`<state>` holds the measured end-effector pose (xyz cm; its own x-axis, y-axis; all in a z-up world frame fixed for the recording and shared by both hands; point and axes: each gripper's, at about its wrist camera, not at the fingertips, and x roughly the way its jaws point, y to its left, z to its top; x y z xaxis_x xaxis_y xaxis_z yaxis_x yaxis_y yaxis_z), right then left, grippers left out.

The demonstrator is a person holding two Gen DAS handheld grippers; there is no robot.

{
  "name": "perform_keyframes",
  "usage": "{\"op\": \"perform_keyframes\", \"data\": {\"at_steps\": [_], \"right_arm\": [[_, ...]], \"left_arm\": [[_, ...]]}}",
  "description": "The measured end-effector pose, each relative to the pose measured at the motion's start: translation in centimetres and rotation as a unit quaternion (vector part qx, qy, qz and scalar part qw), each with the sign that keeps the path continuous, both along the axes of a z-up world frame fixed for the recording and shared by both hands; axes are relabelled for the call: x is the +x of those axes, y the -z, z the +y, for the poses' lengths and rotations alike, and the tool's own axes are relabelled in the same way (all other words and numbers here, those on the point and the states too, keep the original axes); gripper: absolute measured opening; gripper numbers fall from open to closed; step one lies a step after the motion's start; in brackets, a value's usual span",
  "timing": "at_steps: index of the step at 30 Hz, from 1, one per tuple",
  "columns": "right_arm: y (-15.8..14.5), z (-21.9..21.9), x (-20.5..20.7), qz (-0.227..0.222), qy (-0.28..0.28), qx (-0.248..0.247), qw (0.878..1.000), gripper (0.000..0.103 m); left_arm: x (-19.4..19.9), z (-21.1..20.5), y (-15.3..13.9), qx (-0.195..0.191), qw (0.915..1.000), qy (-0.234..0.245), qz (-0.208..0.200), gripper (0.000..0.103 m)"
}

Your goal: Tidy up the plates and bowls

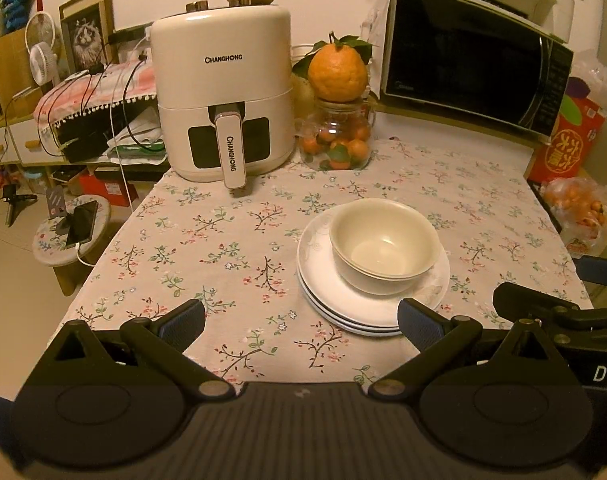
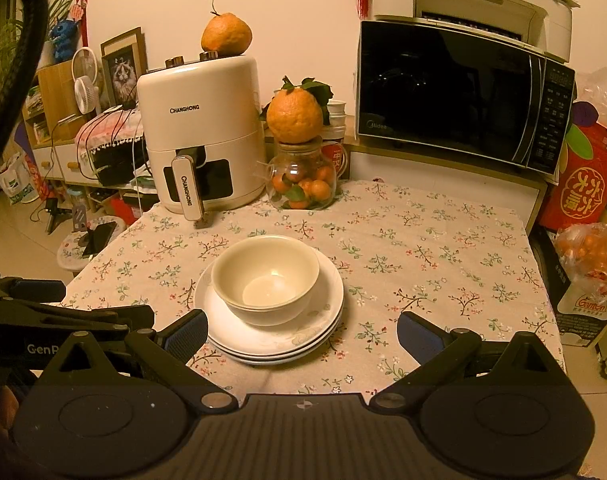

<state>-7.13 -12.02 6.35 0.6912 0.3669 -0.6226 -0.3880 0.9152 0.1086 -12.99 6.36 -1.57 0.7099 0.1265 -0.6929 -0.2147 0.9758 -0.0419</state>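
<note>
a: how far along is the organizing?
b: it looks essentially complete. the plates [image 1: 367, 312] form one stack on the table [image 1: 207, 240], near its front edge and about midway between the side edges; the bowls [image 1: 383, 248], apparently two nested, sit on top. no loose dish shows elsewhere on the cloth.

a: state of each claw?
b: left gripper [image 1: 301, 322] is spread wide and holds nothing, its right finger just before the stack's front rim. right gripper [image 2: 301, 330] is likewise wide apart and empty, its left finger beside the plates.

a: containers?
b: the top bowl is empty. the glass jar [image 2: 303, 180] at the back edge holds small oranges, with a large orange [image 2: 294, 114] on its mouth.
</note>
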Motion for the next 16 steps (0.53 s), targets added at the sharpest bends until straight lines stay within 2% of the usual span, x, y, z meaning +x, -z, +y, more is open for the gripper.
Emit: {"op": "perform_keyframes", "data": {"at_steps": [16], "right_arm": [[0.13,-0.03,-0.03,0.000,-0.001,0.001,1.000,0.100]], "left_arm": [[0.00,-0.14,-0.05,0.008,1.0000,-0.001,-0.004,0.103]]}}
